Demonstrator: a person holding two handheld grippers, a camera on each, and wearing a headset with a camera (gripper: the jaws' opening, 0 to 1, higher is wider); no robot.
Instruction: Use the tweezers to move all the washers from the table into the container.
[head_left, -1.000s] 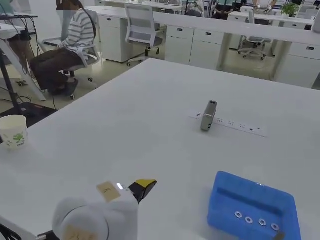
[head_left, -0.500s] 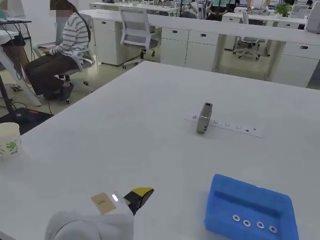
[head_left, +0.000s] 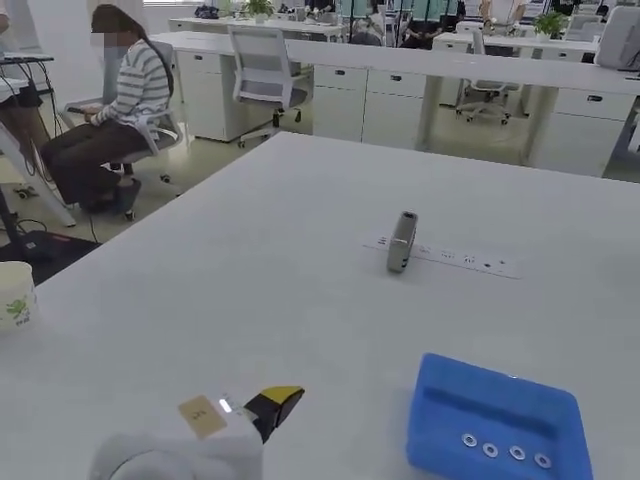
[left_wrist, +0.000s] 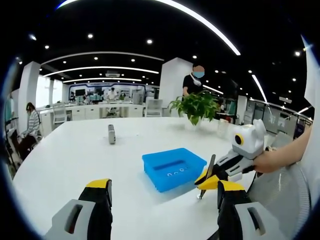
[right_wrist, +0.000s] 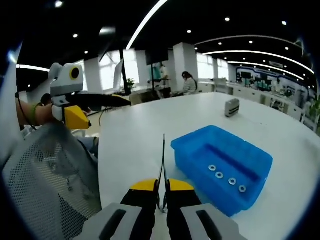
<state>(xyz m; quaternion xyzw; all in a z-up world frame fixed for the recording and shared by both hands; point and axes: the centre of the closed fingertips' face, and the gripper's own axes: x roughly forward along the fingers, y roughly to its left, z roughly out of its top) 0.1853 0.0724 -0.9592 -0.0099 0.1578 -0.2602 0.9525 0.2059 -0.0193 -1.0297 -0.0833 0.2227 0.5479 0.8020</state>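
Office desk (head_left: 250, 300), white, wide. Four washers (head_left: 503, 451) lie in row inside blue container (head_left: 450, 400); job looks done, nothing seems left to fetch. Right gripper (right_wrist: 161, 187) fingers clenched on tweezers (right_wrist: 163, 160), near container. Left gripper (left_wrist: 162, 186) fingers (left_wrist: 100, 192) spread, empty.

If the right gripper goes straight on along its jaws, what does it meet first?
Probably bare table: the right gripper, shut on the tweezers, aims just left of the blue container; depth is unclear.
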